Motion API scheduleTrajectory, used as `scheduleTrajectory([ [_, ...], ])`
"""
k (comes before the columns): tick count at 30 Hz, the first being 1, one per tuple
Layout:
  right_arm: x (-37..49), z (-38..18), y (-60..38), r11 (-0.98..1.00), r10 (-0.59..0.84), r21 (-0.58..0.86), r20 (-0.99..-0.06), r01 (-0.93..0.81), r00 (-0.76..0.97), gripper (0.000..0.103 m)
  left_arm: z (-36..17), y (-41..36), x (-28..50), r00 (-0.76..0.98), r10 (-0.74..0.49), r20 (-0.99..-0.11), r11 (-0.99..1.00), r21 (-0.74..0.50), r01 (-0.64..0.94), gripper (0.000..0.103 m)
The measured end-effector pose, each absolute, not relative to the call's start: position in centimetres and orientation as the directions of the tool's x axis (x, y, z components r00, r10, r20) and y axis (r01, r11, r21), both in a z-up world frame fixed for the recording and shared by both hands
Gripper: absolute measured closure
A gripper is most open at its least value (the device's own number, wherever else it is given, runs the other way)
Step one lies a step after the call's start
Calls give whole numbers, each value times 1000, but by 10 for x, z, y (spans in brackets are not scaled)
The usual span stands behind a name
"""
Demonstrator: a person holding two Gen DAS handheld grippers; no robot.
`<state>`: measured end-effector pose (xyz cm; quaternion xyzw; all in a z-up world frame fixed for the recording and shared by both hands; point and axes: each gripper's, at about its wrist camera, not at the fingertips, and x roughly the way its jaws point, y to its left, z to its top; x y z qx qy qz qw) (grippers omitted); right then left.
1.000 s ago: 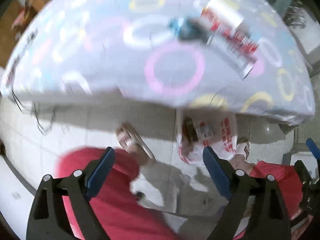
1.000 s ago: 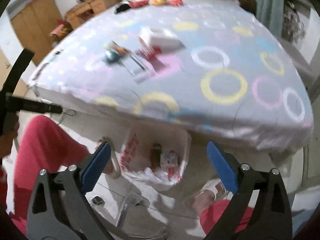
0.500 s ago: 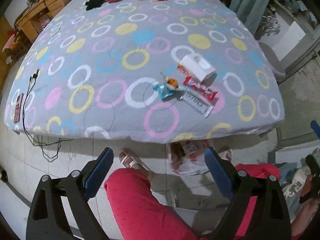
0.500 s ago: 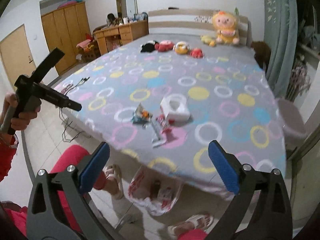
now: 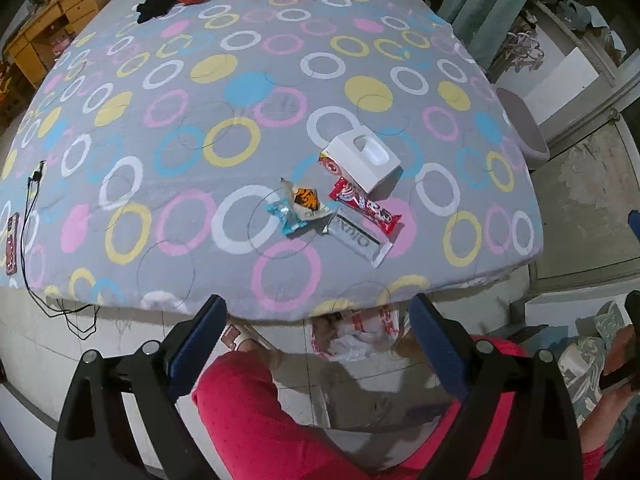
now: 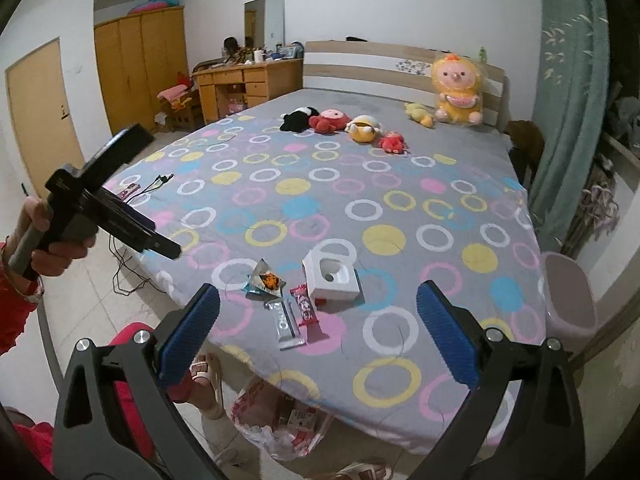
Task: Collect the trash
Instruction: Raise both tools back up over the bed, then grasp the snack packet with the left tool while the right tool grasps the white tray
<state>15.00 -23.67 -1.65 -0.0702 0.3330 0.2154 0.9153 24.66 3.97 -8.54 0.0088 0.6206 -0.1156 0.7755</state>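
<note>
Trash lies near the bed's front edge: a white cardboard box (image 5: 362, 159) (image 6: 334, 277), a red wrapper (image 5: 366, 206) (image 6: 306, 306), a silver wrapper (image 5: 358, 240) (image 6: 286, 324) and a crumpled blue and orange wrapper (image 5: 298, 206) (image 6: 264, 280). A white plastic bag with red print (image 5: 354, 330) (image 6: 280, 420) sits on the floor below the edge, holding some trash. My left gripper (image 5: 318, 344) is open and empty, held above the floor in front of the bed. My right gripper (image 6: 318, 336) is open and empty, held high before the bed; the left gripper also shows at its left.
The bed (image 6: 360, 208) has a grey cover with coloured rings. Plush toys (image 6: 344, 124) lie near the headboard. A phone and cable (image 5: 24, 208) lie at the bed's left edge. A pink stool (image 6: 568, 296) stands right of the bed. My red-trousered legs and sandals (image 5: 248, 340) are below.
Both grippers have risen and pulled back from the bag on the floor, so the views now take in the whole bed. Both stay open and empty.
</note>
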Motion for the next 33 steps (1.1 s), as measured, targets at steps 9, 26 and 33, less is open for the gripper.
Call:
scheduleTrajectory([
  [9,227,-41,-203,858,358,-17,-697,-514,621,7,-139,33,313,118,-193,-974,970,-171,172,13],
  [26,330,-119,-162,813,374,35,-796,-581,475,7,-220,42,384,24,-285,-958,953,-280,118,21],
  [33,357,-168,-143,794,361,67,-851,-604,380,7,-248,49,397,-2,-321,-947,943,-320,88,25],
])
